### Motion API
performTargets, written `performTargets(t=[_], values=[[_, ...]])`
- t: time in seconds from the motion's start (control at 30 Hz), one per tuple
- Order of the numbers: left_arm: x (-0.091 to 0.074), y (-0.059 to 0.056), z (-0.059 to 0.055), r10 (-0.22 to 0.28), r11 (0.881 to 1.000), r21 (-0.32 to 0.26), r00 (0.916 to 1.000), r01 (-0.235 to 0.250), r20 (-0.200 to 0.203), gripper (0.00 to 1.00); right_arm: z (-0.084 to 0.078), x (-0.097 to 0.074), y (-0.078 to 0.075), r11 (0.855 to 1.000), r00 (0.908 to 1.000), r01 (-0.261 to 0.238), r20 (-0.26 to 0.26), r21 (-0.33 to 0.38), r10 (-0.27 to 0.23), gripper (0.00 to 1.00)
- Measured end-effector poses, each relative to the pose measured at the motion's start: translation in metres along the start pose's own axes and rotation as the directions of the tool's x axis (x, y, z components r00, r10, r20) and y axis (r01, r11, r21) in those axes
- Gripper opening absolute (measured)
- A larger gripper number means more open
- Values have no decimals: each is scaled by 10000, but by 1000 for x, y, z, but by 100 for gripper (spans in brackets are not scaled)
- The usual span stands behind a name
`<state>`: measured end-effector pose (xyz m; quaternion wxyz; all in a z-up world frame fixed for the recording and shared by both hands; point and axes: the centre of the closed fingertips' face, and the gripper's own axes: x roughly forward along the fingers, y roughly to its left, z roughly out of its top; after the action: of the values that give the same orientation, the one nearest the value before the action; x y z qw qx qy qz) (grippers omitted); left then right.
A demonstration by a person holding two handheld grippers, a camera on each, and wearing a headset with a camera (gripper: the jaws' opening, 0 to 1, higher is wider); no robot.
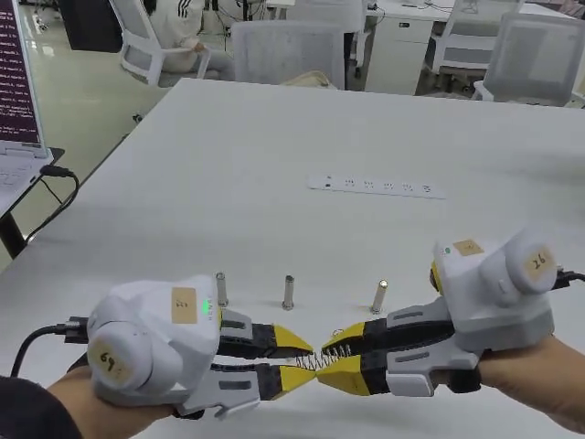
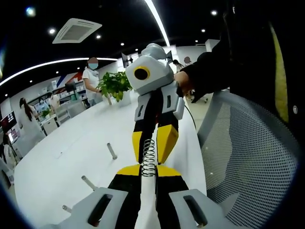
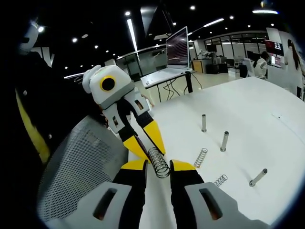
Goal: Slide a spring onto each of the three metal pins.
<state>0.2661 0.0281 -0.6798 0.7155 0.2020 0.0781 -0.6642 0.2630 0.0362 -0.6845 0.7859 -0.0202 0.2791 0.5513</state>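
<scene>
In the head view, a spring (image 1: 321, 356) is held in the air between the left tongs (image 1: 302, 360) and the right tongs (image 1: 335, 358), which are brought tip to tip over the near part of the surface (image 1: 274, 165). Both pairs are drawn narrow about it. Three pins (image 1: 289, 293) are set on end in a row just beyond the tips, all bare, and a power strip (image 1: 375, 187) is laid well behind them. In the left gripper view, the left tongs (image 2: 147, 170) are closed to a slit on one end of the spring (image 2: 148, 155), and its other end is taken between the yellow tips of the right tongs (image 2: 152, 142). The pins (image 2: 111, 151) are seen off to the left. In the right gripper view, the right tongs (image 3: 158, 168) are narrowed on the nearest coils of the spring (image 3: 157, 160) and the left tongs (image 3: 144, 142) are pinched on its far end. Two loose springs (image 3: 201, 157) are laid on the surface between the tips and the pins (image 3: 224, 141). The step in hand is judged to be a re-grip before the first threading. It is best done if one pair is eased off only once the other's hold is sure. The spring should be gripped by one end with its bore left open, and that bore lined up with a pin's axis before it is lowered. Too hard a squeeze is likely to buckle the coils.
</scene>
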Motion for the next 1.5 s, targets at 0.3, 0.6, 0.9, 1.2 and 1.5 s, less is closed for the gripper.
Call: performTargets(t=[0.3,0.6,0.9,1.2,1.5], values=[[1,-3,0,-58,10000,-14,10000,58,33,2,1,-1,2,9999,10000,-88,12,97,88,13],[3,-2,-3,-29,9999,-170,10000,28,-34,2,3,1,5,9998,9982,-103,-594,-193,91,10],[4,-1,-1,78,9994,-327,9999,-76,69,2,8,1,5,9969,9874,27,-1573,-791,-151,9],[7,1,2,176,9993,-325,9997,-170,182,2,9,-2,3,9897,9511,3,-3057,-1429,-444,9],[12,4,4,334,9989,-335,9993,-328,160,2,8,-3,-1,9776,8906,-256,-4490,-2087,-725,9]])
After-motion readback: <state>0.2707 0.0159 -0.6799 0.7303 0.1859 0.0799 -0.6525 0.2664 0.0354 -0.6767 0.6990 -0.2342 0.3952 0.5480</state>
